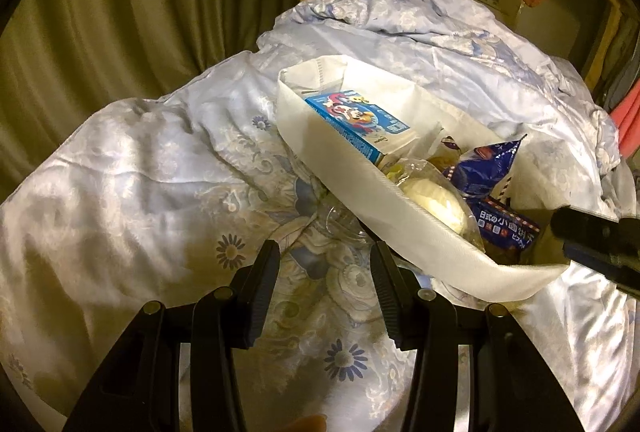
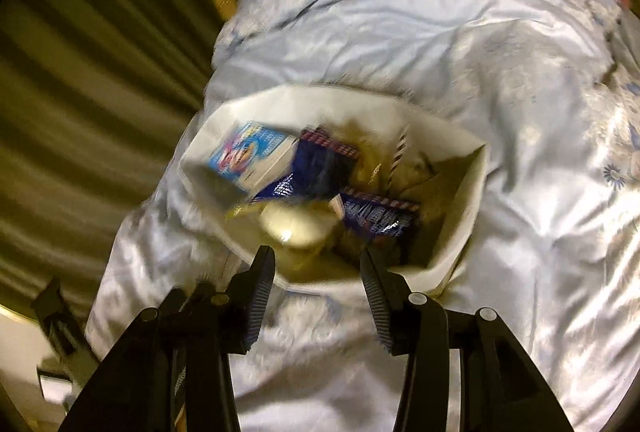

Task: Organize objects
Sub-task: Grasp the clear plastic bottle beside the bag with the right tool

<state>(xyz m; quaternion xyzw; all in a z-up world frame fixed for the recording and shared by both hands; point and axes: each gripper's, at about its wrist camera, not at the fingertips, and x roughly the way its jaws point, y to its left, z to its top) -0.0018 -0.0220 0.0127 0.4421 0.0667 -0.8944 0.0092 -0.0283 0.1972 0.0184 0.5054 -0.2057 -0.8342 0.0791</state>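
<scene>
Left wrist view: hovering over the floral quilt with the left gripper open and empty, jaws spread just short of the white fabric bin, sitting at 1 o'clock from the fingertips

Resting on the soft bedding, sagging along its near rim; likely light, floppy, prone to folding under a pinch, so pinching the doubled rim rather than a wall

Lying inside: blue cartoon box at 11 o'clock of the bin, stiff and easy to clamp across its narrow faces; wrapped bun near the centre, soft, crushable, slippery in film; dark blue snack packet at 2 o'clock, crinkly, best taken by a sealed edge

Right wrist view, blurred: hanging open and empty too, right gripper at 6 o'clock of the bin, directly above its near rim
</scene>
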